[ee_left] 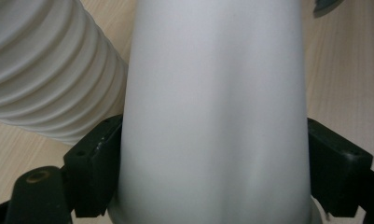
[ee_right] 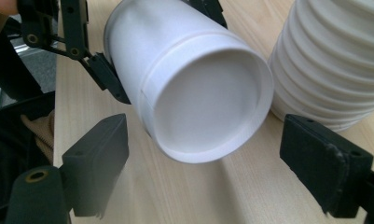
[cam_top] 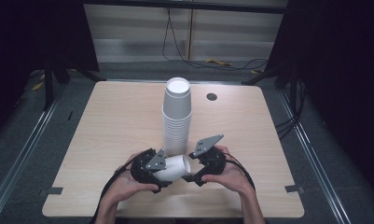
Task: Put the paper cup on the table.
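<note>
**Beside the stack: one cup clamped, one claw spread**

Just in front of the tall stack of cups (cam_top: 176,119), you hold a single white paper cup (cam_top: 173,167) lying on its side above the table (cam_top: 114,116). That makes one loose cup and one stack; the stack shows about a dozen nested rims under its top cup, though the exact number is hard to read.

Your left gripper (cam_top: 162,173) pinches that loose cup across its body: in the left gripper view both black jaws press flat against the white wall (ee_left: 215,116), one on each side, with the ribbed stack (ee_left: 45,70) just beside it.

Your right gripper (cam_top: 192,168) stands spread. In the right gripper view its two jaws sit wide apart, one to each side of the cup's open mouth (ee_right: 208,100), and neither touches the rim. The mouth faces straight toward that gripper, and the stack (ee_right: 334,60) rises close behind the cup.

Two hands are at work, one per gripper: your left hand (cam_top: 128,184) and your right hand (cam_top: 229,175), both on the near side of the stack. One dark round hole (cam_top: 211,96) sits in the tabletop beyond the stack, well apart from it.
</note>
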A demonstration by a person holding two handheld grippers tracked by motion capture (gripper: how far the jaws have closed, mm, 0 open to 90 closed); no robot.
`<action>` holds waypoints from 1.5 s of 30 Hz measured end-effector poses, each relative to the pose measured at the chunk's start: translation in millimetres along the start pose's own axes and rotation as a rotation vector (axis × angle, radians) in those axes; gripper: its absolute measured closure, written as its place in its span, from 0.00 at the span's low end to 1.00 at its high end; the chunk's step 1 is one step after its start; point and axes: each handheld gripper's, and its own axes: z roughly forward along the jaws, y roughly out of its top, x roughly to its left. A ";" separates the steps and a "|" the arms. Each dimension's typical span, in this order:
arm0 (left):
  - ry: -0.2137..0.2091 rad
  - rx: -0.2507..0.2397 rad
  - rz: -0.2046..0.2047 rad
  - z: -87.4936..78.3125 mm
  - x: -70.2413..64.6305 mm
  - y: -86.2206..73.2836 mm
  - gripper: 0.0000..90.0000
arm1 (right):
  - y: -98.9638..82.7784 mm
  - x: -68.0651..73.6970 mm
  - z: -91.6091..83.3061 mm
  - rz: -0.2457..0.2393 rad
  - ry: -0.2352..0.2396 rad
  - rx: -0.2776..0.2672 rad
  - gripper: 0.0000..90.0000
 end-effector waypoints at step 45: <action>-0.036 0.098 0.157 3.3 -5.2 17.7 0.19 | 20.0 -0.4 23.5 -0.102 0.141 0.119 0.23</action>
